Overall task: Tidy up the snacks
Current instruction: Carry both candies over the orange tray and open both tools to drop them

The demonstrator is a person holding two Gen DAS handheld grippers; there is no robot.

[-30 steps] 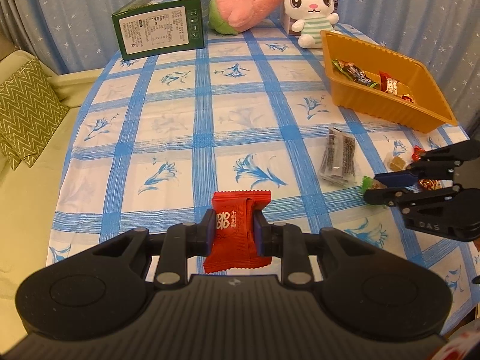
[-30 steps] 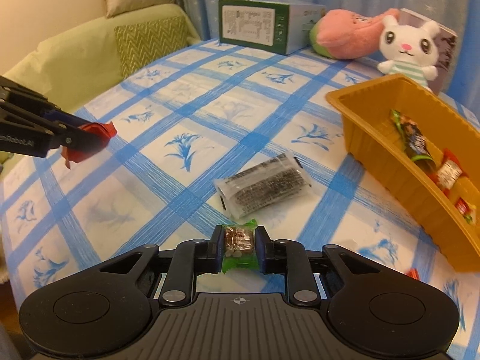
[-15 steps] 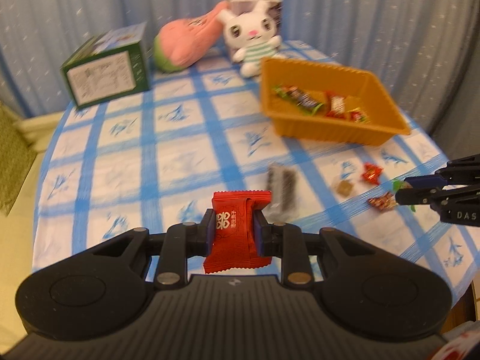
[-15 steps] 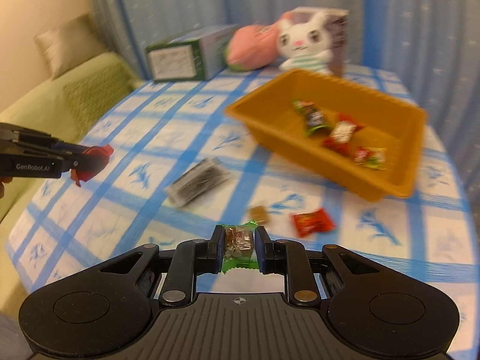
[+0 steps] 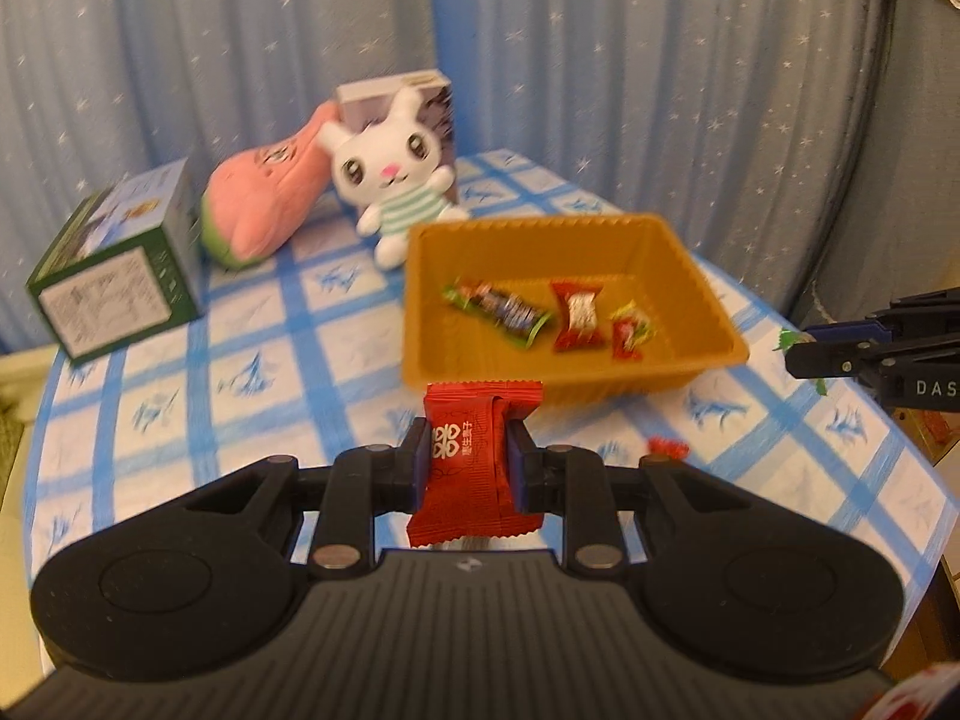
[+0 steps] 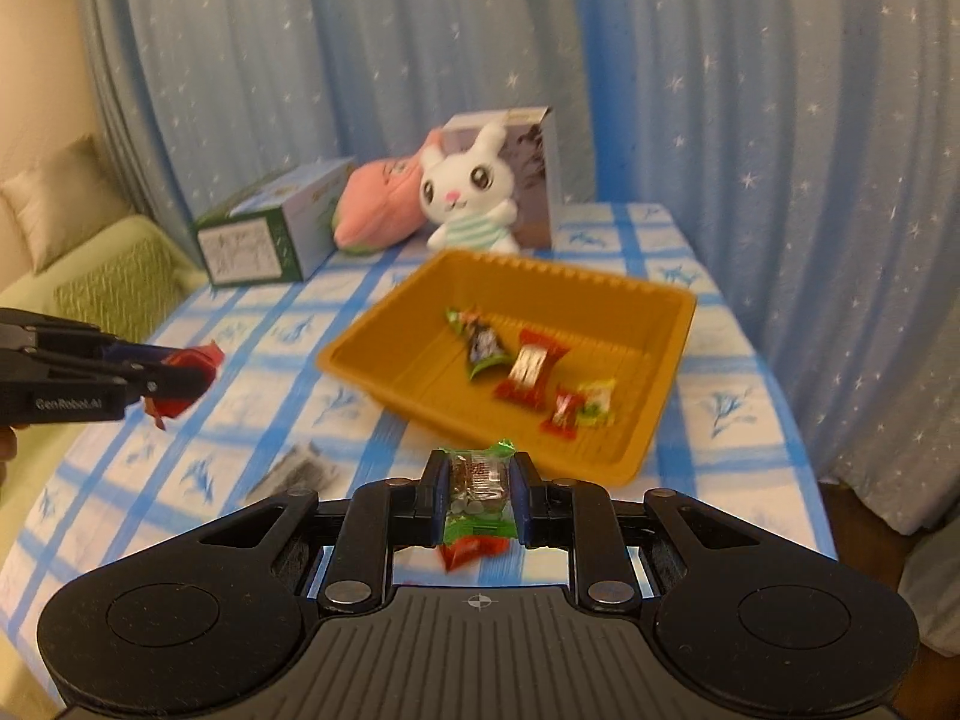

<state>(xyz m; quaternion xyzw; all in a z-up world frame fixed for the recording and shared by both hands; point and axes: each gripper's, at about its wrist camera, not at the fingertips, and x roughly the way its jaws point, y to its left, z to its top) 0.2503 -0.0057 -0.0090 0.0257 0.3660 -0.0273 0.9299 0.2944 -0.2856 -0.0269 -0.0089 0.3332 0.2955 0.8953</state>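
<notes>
Left gripper (image 5: 469, 468): jaws clenched on red snack packet (image 5: 473, 461), held above the surface just short of the orange tray (image 5: 708, 294). Right gripper (image 6: 478, 498): jaws grasping green-wrapped candy (image 6: 478, 495), near tray's front wall. Three wrapped snacks lie inside tray.

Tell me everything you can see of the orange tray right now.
The orange tray is a shallow rectangular bin, plastic-looking, with sloped walls, a ribbed inner wall and a flat rim. It sits flat on the blue-checked tablecloth, in front of the plush rabbit. Inside lie four wrapped snacks: a green-ended dark one, a red one and two smaller ones. Neither gripper touches it.
</notes>
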